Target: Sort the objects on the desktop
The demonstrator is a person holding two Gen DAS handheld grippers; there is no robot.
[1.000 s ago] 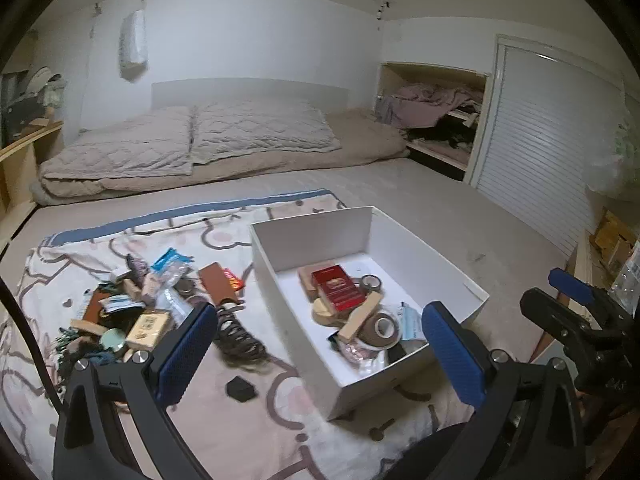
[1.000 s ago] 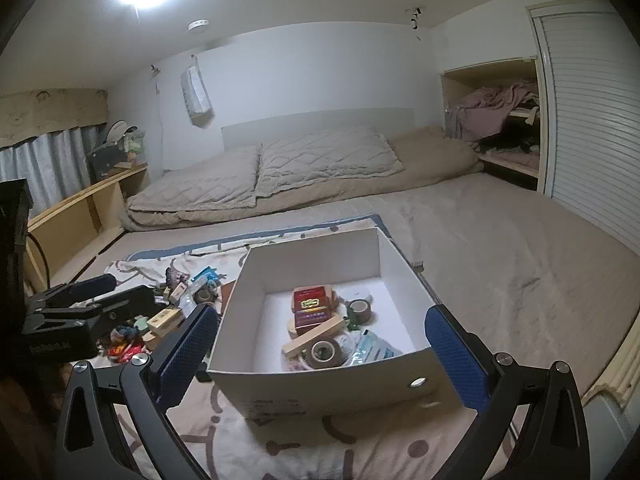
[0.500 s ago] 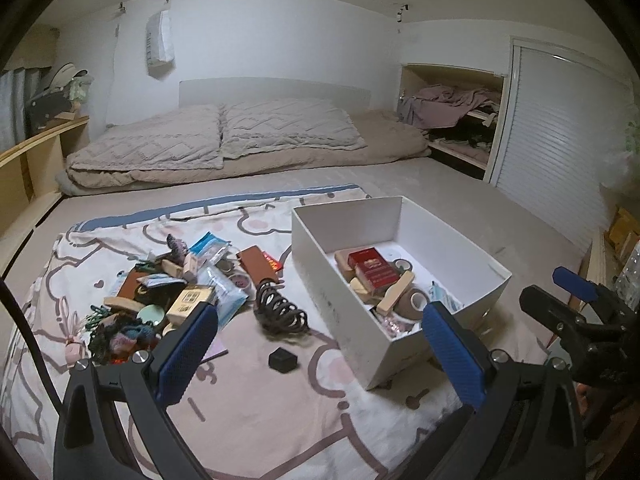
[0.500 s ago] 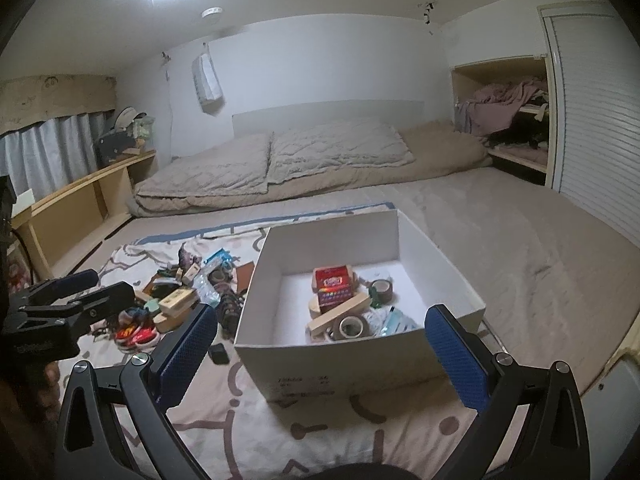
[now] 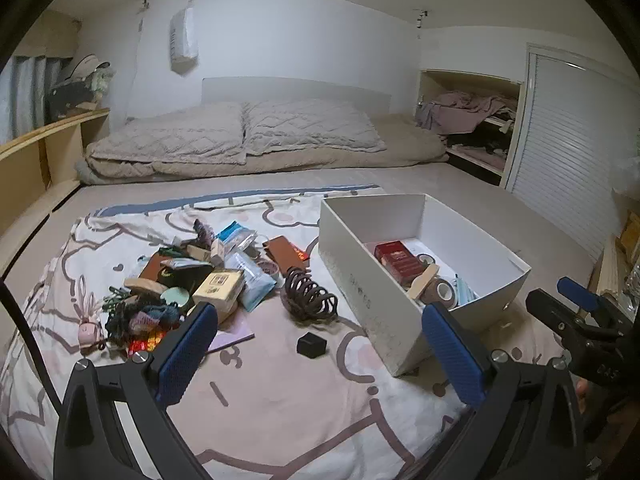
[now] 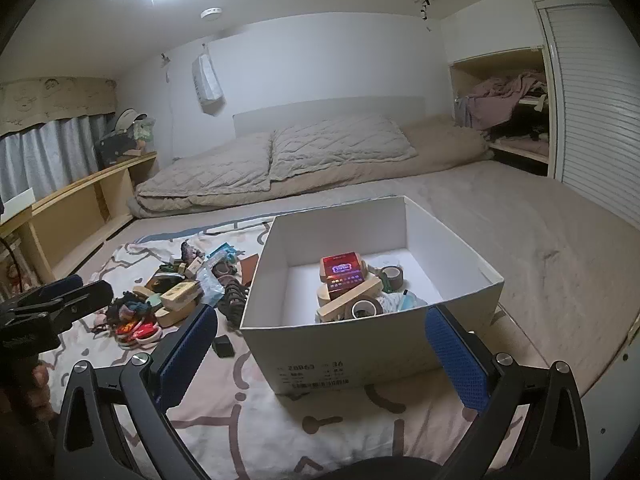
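A white cardboard box (image 5: pixel 360 280) (image 6: pixel 360 344) stands on a patterned sheet and holds a red packet (image 6: pixel 342 272), tape rolls (image 6: pixel 364 308) and a wooden block. Left of it lies a heap of small items (image 5: pixel 192 280) (image 6: pixel 172 296), a dark coiled hair clip (image 5: pixel 310 294) and a small black cube (image 5: pixel 311 345). My left gripper (image 5: pixel 320 354) hangs open and empty above the sheet, near the cube. Over the box's near wall my right gripper (image 6: pixel 322 354) is open, also holding nothing. Each gripper shows at the edge of the other's view.
The sheet (image 5: pixel 280 400) covers the near part of a wide bed, with pillows (image 5: pixel 240 136) at the far end. A wooden shelf (image 5: pixel 40 148) runs along the left. On the right are a clothes niche (image 5: pixel 472 120) and a slatted door (image 5: pixel 572 140).
Both views have swung left: the box and heap sit further right in frame. The left gripper now faces the heap and cube more squarely. Both grippers stayed open.
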